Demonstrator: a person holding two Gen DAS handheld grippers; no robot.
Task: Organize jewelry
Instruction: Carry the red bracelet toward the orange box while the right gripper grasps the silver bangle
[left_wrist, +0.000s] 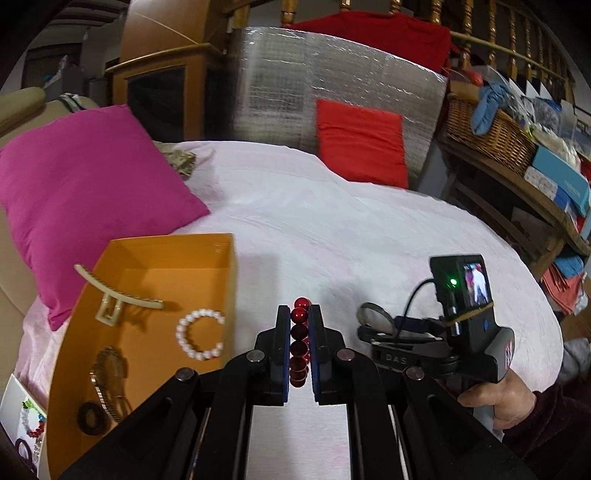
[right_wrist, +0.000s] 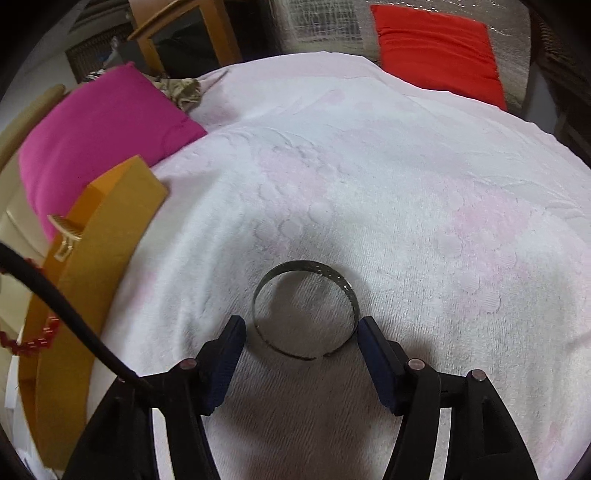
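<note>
My left gripper (left_wrist: 299, 314) is shut on a red bead bracelet (left_wrist: 299, 345), held above the white bedspread just right of the orange box (left_wrist: 229, 280). The box holds a cream hair claw (left_wrist: 110, 299), a pearl bracelet (left_wrist: 201, 334), a gold watch (left_wrist: 107, 380) and a dark ring-shaped piece (left_wrist: 90, 417). My right gripper (right_wrist: 301, 325) is open, its fingers on either side of a dark metal bangle (right_wrist: 306, 310) lying on the bedspread. The right gripper also shows in the left wrist view (left_wrist: 369, 325), at the bangle (left_wrist: 373, 314). The red beads (right_wrist: 33, 341) show at the left edge of the right wrist view.
A magenta pillow (left_wrist: 88, 192) lies behind the box (right_wrist: 96, 266). A red cushion (left_wrist: 362, 147) leans at the back. A wicker basket (left_wrist: 487, 129) and shelves of clutter stand to the right. More beaded pieces (left_wrist: 31, 424) lie on a white card at the lower left.
</note>
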